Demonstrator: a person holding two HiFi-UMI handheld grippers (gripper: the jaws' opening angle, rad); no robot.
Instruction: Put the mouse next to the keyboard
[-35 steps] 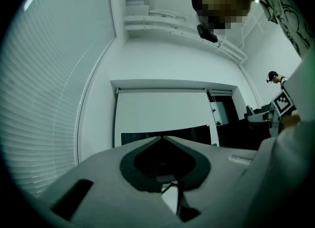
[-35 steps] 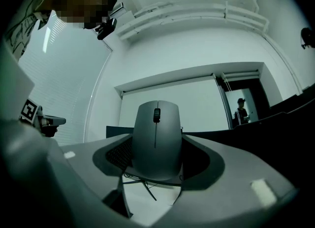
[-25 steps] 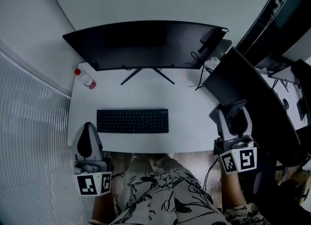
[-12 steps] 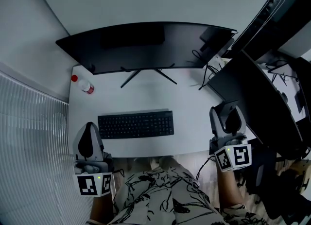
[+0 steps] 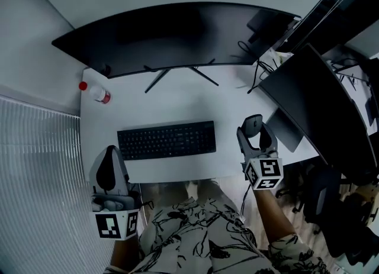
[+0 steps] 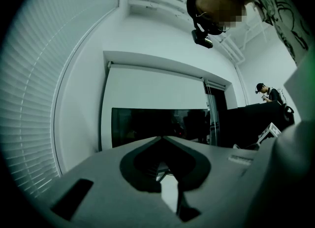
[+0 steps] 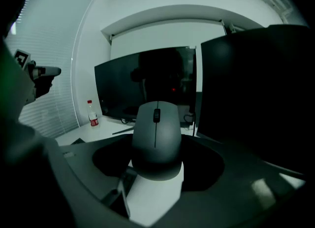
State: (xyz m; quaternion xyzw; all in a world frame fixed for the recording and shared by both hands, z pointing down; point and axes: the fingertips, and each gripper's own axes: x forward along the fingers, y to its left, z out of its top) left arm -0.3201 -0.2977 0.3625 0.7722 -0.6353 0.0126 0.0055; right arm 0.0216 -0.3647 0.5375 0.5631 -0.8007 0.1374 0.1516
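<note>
There is one white desk [image 5: 177, 107] here, and on it I count one flat black keyboard [image 5: 167, 140] lying parallel to the front edge, a little left of centre. Two dark screens are in sight. One wide curved black monitor [image 5: 172, 36] spans the back edge on a splayed stand, and one second black monitor [image 5: 320, 107] stands angled at the right edge. A single clear plastic bottle with a red cap [image 5: 95, 92] lies near the back left corner.

The person holds two grippers. The right gripper [image 5: 253, 126] has its jaws clamped on the sides of the one smooth grey computer mouse [image 7: 156, 138], scroll wheel uppermost and nose pointing toward the curved monitor. It holds the mouse over the front right part of the desk, just beside the keyboard's right end and apart from it. I cannot tell whether the mouse touches the surface. The left gripper [image 5: 110, 154] hangs at the front left corner, jaw tips together, holding nothing.
</note>
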